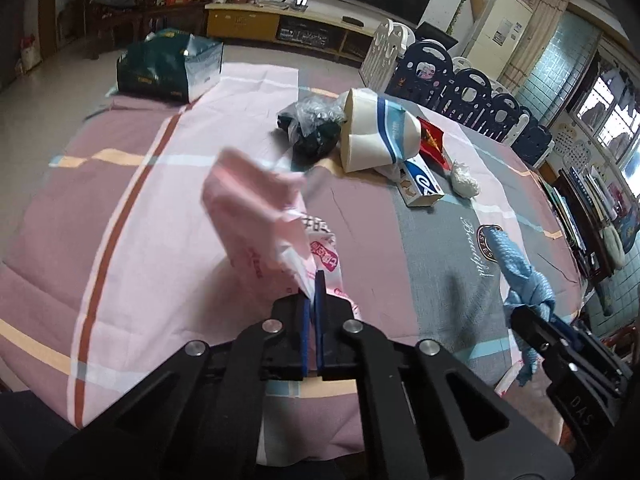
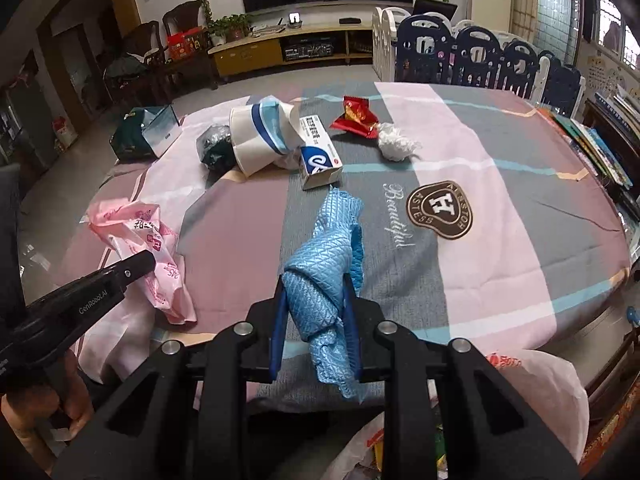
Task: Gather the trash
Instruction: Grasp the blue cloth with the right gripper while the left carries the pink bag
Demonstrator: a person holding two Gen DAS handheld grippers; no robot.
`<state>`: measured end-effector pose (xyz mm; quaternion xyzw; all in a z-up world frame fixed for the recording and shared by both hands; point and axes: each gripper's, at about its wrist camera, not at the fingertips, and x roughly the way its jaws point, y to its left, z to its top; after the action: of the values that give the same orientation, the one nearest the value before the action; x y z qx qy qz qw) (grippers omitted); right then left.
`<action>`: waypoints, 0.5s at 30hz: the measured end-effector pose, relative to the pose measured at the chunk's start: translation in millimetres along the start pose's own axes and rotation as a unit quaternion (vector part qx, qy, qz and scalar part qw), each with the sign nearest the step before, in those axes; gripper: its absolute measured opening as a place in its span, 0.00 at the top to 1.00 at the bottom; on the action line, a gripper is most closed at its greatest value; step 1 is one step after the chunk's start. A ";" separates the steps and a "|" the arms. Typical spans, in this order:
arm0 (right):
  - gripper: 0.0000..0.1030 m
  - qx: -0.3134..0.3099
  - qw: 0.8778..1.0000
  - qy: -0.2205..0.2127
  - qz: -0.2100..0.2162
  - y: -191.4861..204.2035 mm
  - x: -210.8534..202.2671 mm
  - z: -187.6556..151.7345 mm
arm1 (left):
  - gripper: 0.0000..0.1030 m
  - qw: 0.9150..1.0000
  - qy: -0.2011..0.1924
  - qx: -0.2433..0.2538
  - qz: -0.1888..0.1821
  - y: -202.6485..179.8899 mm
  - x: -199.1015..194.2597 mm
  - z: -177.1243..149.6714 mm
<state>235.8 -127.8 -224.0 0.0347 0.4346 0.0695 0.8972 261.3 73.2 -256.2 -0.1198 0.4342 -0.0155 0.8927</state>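
Left gripper (image 1: 311,286) clamped tight on edge of pink plastic bag (image 1: 256,204), bag lifted over near left part of checked tablecloth (image 1: 160,184). Right gripper (image 2: 316,304) gripping crumpled blue cloth (image 2: 320,280), held above cloth-covered table. Remaining on far side, close together: paper cup (image 2: 260,140), medicine box (image 2: 320,156), red wrapper (image 2: 356,118), white wad (image 2: 396,142).

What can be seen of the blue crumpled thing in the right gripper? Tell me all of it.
The blue crumpled sheet looks like thin, soft material with a quilted diamond pattern, twisted into a knotted bundle. The right gripper is shut on its middle, blue-padded fingers pressing both sides. One end sticks up and forward, the other hangs below the fingers. It is held above the near edge of the patterned tablecloth, apart from the other trash.
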 end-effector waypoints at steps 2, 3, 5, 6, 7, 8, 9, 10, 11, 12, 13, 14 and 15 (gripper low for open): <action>0.75 -0.002 1.000 -0.015 -0.004 0.3 -13.7 2.6 | 0.98 1.000 -0.017 0.019 0.016 -6.8 -11.7 2.8; 0.75 -0.003 1.000 -0.023 -0.007 0.4 -21.3 3.5 | 0.98 0.999 -0.026 0.022 0.017 -9.3 -19.4 5.1; 0.75 -0.004 0.999 -0.036 -0.010 0.3 -34.2 5.0 | 0.98 0.999 -0.044 0.028 0.018 -12.8 -34.5 9.8; 0.75 -0.004 0.999 -0.041 -0.010 0.2 -40.1 5.3 | 0.98 0.998 -0.055 0.033 0.021 -15.7 -44.0 11.9; 0.75 -0.003 0.999 -0.048 -0.008 -0.1 -48.2 5.6 | 0.98 0.997 -0.065 0.038 0.023 -17.6 -52.6 13.1; 0.75 -0.003 0.999 -0.052 -0.006 -0.1 -53.3 6.3 | 0.98 0.996 -0.075 0.042 0.024 -20.2 -62.0 15.0; 0.75 -0.003 0.998 -0.057 -0.005 0.1 -60.7 6.7 | 0.98 0.995 -0.085 0.046 0.022 -22.7 -71.9 16.7; 0.75 -0.004 0.998 -0.061 -0.005 1.1 -66.6 7.2 | 0.98 0.994 -0.093 0.048 0.021 -24.8 -80.2 18.0; 0.75 -0.006 0.998 -0.067 -0.004 1.3 -73.8 7.8 | 0.98 0.993 -0.103 0.051 0.020 -26.9 -90.7 19.3; 0.75 -0.007 0.997 -0.073 -0.004 1.2 -81.9 8.6 | 0.98 0.992 -0.112 0.054 0.018 -28.9 -100.9 20.4; 0.75 -0.007 0.997 -0.079 -0.003 1.0 -89.0 9.4 | 0.98 0.991 -0.120 0.058 0.017 -31.6 -110.0 20.7; 0.75 -0.007 0.996 -0.087 -0.004 0.3 -97.9 10.2 | 0.98 0.990 -0.127 0.060 0.015 -33.8 -118.3 20.9; 0.75 -0.006 0.996 -0.093 -0.004 -0.2 -105.2 10.7 | 0.98 0.989 -0.134 0.063 0.013 -36.5 -128.1 19.9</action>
<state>179.7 -144.2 -135.8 0.0337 0.3486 0.0653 0.9344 199.8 58.6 -137.3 -0.0588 0.3099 -0.0145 0.9488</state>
